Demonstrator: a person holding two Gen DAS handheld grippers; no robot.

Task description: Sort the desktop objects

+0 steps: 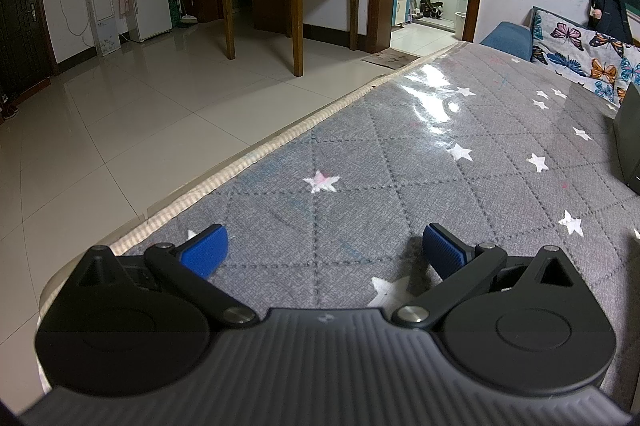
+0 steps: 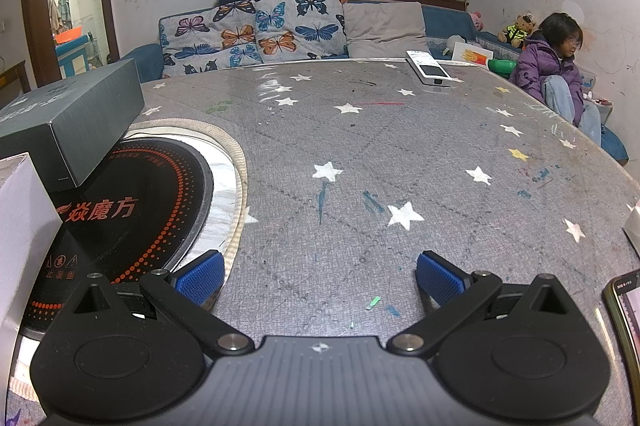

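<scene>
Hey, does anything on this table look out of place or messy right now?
Yes. A long dark grey box lies partly over the black induction cooktop set into the table, with a white box beside it. The grey star cloth is marked with scribbles and paint smears. Both grippers are open and empty.

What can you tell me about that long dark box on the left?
The dark box is long and grey-black, probably cardboard, with a faintly ribbed side and pale print on its top that is too blurred to read. It is closed and lies flat, partly over the round black cooktop set into the table. A white box stands in front of it; whether they touch is unclear.
</scene>
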